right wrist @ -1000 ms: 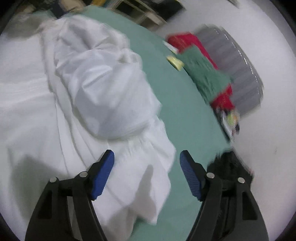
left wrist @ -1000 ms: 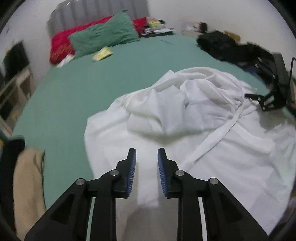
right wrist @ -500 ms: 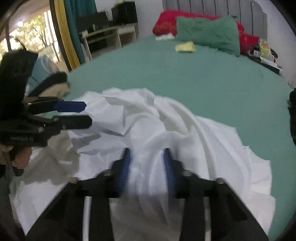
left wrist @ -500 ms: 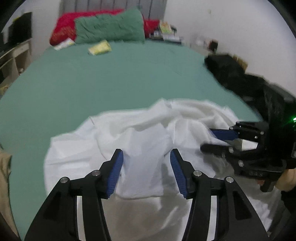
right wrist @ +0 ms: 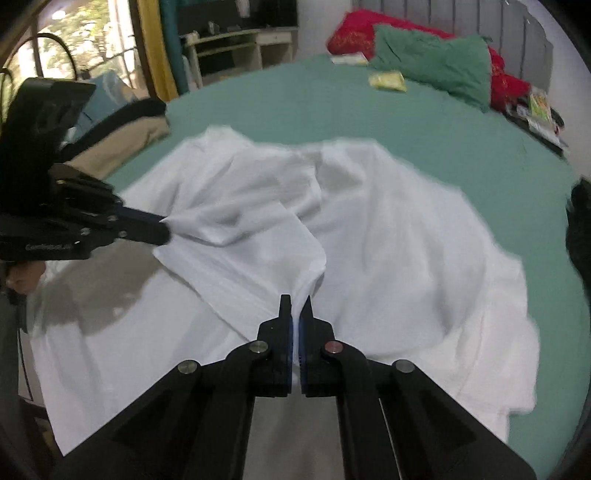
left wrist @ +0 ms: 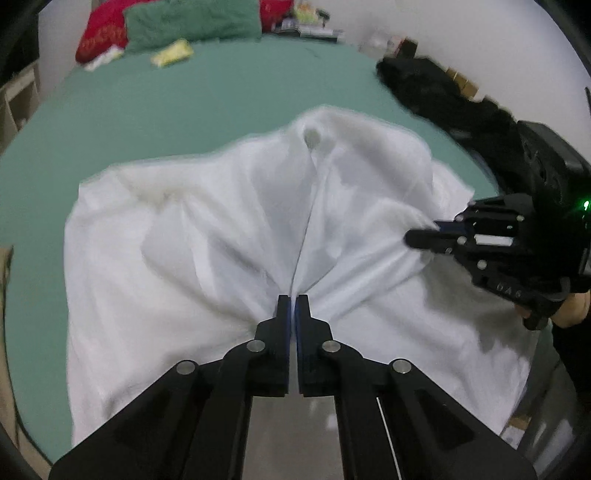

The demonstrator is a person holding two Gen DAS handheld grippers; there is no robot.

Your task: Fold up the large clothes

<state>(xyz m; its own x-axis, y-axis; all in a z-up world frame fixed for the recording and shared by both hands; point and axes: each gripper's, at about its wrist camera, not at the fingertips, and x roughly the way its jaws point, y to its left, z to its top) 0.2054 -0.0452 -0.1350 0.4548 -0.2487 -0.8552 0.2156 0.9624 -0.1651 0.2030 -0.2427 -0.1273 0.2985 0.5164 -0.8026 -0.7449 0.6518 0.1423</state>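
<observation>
A large white garment (left wrist: 207, 229) lies crumpled on the green bed (left wrist: 192, 92); it also shows in the right wrist view (right wrist: 388, 240). My left gripper (left wrist: 293, 301) is shut on a pinch of the white cloth, with folds fanning out from its tips. My right gripper (right wrist: 296, 304) is shut on another pinch of the same garment. Each gripper shows in the other's view, the right one (left wrist: 424, 236) at the right and the left one (right wrist: 159, 229) at the left, both clamped on cloth and pulling it taut.
A green pillow (left wrist: 192, 18) and a red pillow (left wrist: 99, 33) lie at the head of the bed. A yellow packet (left wrist: 171, 57) lies near them. Black clothes (left wrist: 436, 88) are piled at the bed's right side. Beige and black clothes (right wrist: 125, 125) lie at its left, shelves (right wrist: 236, 44) beyond.
Both grippers were open over the garment. Both have now shut on white cloth and lifted it, so folds run to their tips.
</observation>
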